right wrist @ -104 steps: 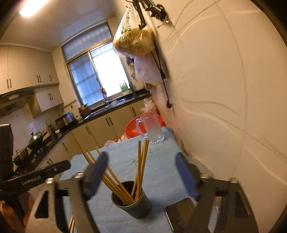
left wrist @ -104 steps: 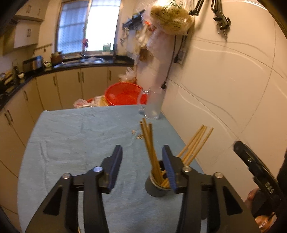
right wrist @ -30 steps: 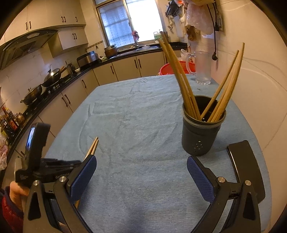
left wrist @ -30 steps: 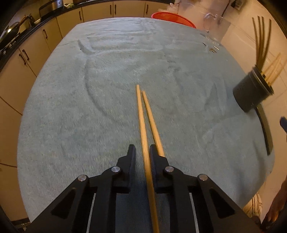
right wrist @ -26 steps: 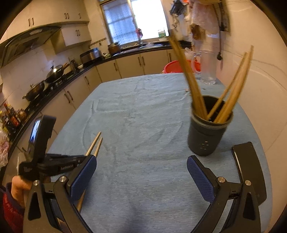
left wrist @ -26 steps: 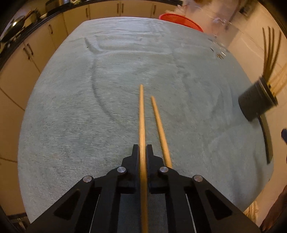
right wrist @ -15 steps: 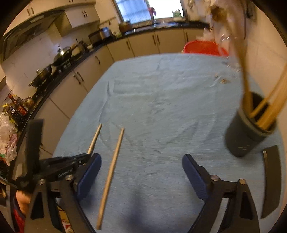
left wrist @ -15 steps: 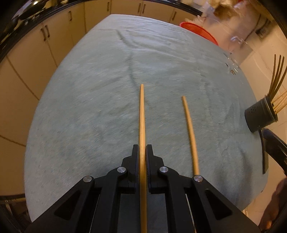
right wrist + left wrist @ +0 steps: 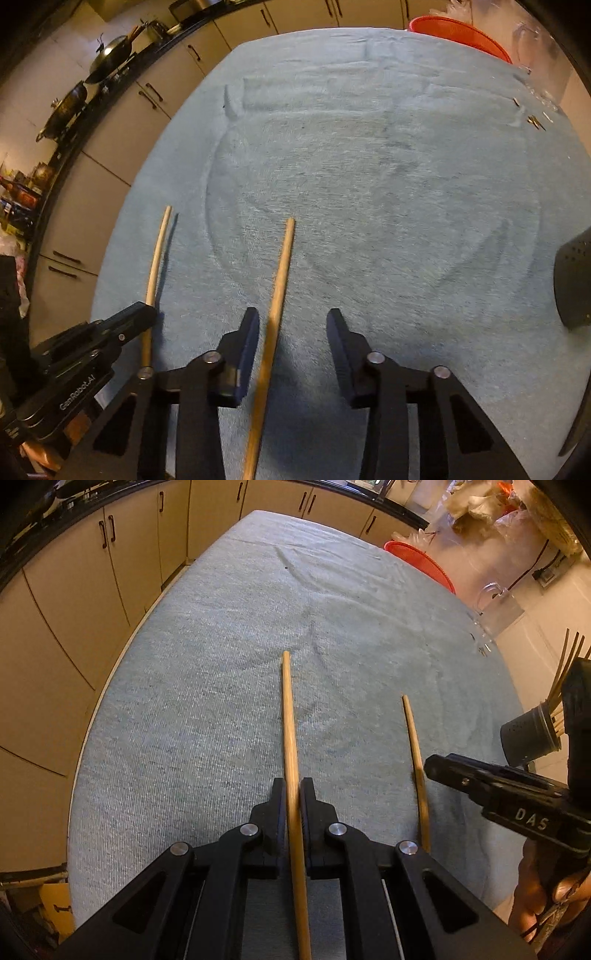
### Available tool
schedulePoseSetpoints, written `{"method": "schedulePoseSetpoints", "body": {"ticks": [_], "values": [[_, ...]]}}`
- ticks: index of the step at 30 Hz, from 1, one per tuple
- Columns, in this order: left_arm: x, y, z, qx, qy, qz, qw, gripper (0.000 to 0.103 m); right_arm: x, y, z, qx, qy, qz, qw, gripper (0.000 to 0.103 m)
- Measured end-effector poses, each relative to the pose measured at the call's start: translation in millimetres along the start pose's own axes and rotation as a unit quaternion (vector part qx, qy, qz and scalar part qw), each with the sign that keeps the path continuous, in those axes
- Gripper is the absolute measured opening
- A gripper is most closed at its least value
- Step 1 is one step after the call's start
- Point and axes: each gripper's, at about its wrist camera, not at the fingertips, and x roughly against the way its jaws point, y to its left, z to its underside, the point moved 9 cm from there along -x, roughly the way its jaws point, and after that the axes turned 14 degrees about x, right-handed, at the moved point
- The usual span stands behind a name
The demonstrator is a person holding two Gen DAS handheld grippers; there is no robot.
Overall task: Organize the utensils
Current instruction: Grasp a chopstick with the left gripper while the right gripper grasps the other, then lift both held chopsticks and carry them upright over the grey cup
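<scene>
Item 1: left hand-held gripper, clenched on 1 wooden chopstick. The stick runs forward between the pads and points out over the bench, which is covered by a light blue cloth. In the right wrist view this hand-held gripper sits at the lower left, a hand under it at the frame edge.

Item 2: right hand-held gripper, jaws partly apart and just now closing. A second chopstick lies between the pads, close to the left pad; the right pad stands clear of it, so it is not clamped. Whether the left pad touches it cannot be told. In the left wrist view this stick lies on the cloth beside the held one, roughly parallel, with the right hand-held gripper's tip over its near half.

Item 3: dark perforated holder, at the right edge of the bench, several chopsticks fanning from its top.

Item 4: red basin, at the far end of the bench.

Item 5: clear glass jug, far right, near the wall.

Item 6: cream cabinets along the left side.
</scene>
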Motion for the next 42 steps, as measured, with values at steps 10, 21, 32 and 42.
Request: {"method": "schedulePoseSetpoints", "body": {"ticks": [10, 21, 32, 42], "values": [[-7, -4, -17, -0.006, 0.003, -0.012, 0.9999, 0.007, -16, 13, -10, 0.060, 0.021, 0.056, 0.996, 0.016], [2, -18, -20, -0.022, -0.022, -0.003, 0.9995, 0.007, 28, -2, -16, 0.028, -0.067, -0.007, 0.997, 0.007], [86, -65, -18, -0.047, -0.112, 0.061, 0.9907, 0.007, 143, -4, -11, 0.043, -0.226, 0.007, 0.973, 0.007], [117, -101, -10, -0.076, -0.147, 0.078, 0.9831, 0.007, 203, 2, 10, 0.054, -0.303, 0.033, 0.951, 0.007]]}}
